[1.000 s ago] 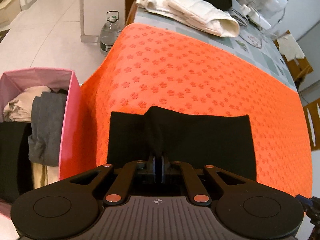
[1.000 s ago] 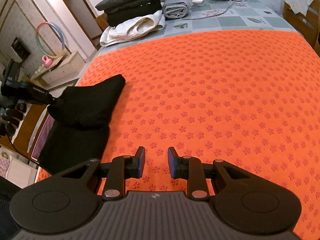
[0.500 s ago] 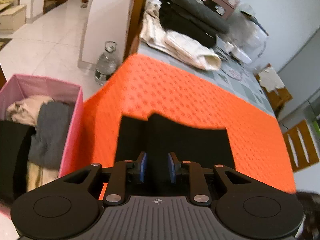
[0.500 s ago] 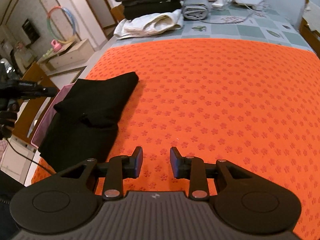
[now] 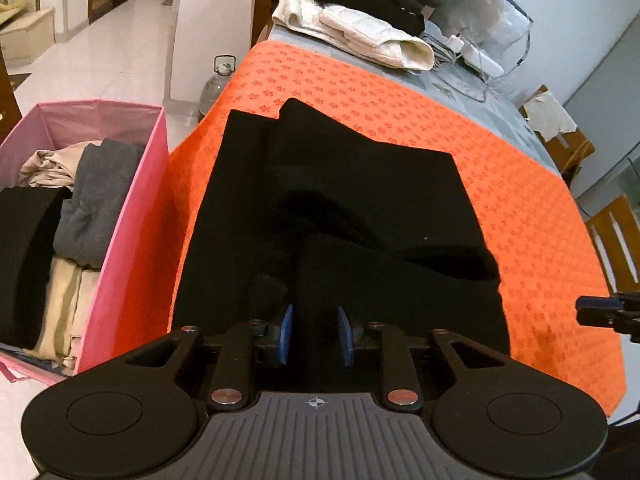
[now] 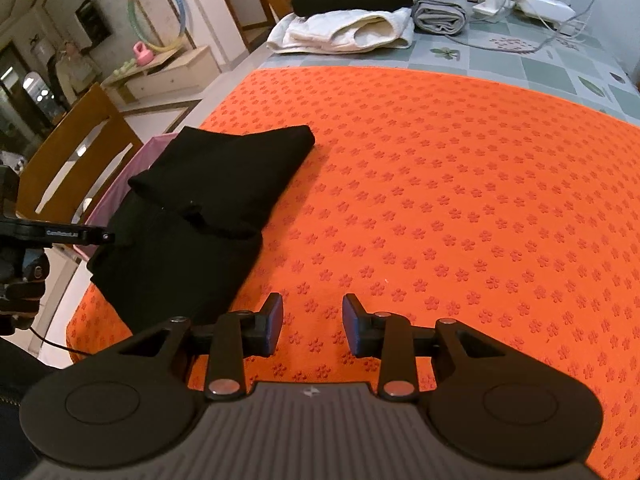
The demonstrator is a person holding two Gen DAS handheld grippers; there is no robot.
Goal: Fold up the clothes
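In your left wrist view, the black garment [image 5: 340, 216] lies straight ahead of your left gripper [image 5: 314, 334], its long axis running away from you along the left edge of the orange mat [image 5: 500, 168]; the jaws stand apart, holding nothing. In your right wrist view, the garment [image 6: 200, 200] sits well off to the left, so your left hand is nearer; your right gripper [image 6: 313, 328] hangs released over bare mat.

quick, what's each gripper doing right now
Left gripper: open, empty, above the black garment.
Right gripper: open, empty, over the orange mat.
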